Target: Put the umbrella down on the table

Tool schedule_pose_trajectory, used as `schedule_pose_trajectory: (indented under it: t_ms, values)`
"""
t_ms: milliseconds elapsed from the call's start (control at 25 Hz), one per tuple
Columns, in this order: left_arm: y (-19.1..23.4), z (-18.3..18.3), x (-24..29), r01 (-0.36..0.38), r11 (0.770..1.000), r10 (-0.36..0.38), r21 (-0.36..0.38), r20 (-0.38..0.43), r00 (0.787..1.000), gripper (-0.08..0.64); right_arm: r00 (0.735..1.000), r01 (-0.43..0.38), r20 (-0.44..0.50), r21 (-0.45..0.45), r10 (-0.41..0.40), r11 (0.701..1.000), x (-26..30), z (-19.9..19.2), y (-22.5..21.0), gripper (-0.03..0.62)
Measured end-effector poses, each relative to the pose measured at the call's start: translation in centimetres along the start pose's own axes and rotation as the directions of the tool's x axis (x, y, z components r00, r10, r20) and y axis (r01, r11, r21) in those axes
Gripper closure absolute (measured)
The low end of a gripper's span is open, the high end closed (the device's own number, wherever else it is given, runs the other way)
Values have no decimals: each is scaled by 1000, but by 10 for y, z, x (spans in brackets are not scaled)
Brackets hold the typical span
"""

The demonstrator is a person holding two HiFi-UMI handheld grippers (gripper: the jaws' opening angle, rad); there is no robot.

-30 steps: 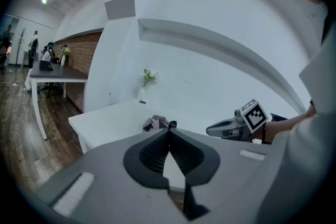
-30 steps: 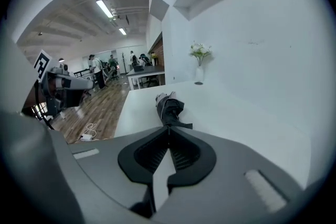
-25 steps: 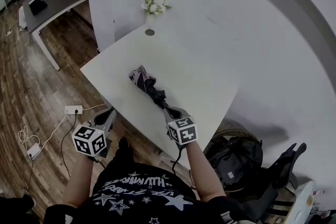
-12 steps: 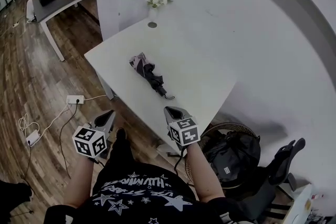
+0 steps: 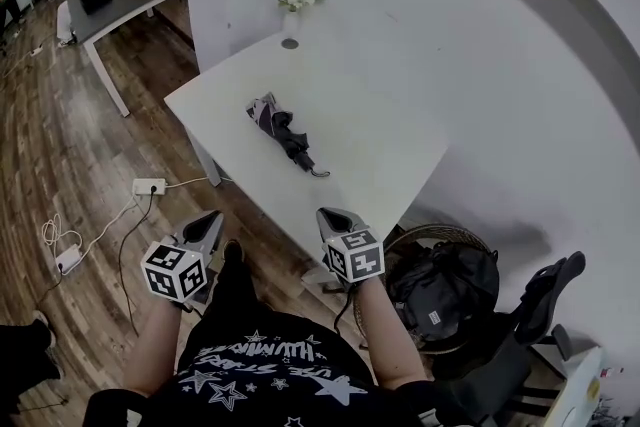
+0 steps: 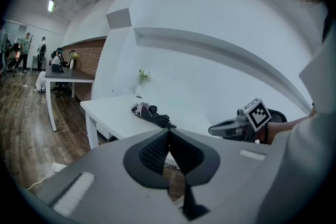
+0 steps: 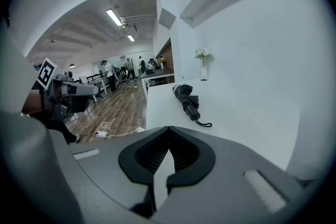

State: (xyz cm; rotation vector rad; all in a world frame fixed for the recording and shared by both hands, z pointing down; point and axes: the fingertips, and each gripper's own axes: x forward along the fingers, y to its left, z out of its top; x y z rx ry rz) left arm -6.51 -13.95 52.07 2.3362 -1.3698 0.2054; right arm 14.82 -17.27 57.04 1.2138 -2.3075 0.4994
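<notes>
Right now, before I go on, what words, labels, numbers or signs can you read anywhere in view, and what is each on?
Shirt print: white lettering and stars, upside down in the head view, too blurred to read.
Cubes on the left gripper and right gripper: square marker patterns, no words.
White tag on the black bag: too small to read.
No text seen on the umbrella or table.
</notes>
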Motion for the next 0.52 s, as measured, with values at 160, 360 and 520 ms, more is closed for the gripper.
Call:
schedule_pose_trajectory:
  t_ms: [160,360,520]
  values:
    - [-2,-2,-6,-21,1000,21,2,9,1000,557,1000,-5,-11,8,5,1000,-6,-13,6,578]
    - [-3,-5,-10,-19,1000,19,11,10,1000,557,1000,1,-16,16,0,1000,-10,-17,7,578]
    - [-3,-8,-12,-24,1000,24,-6,12,1000,557,1000,-3,2,13,3,1000,-12,-12,11,578]
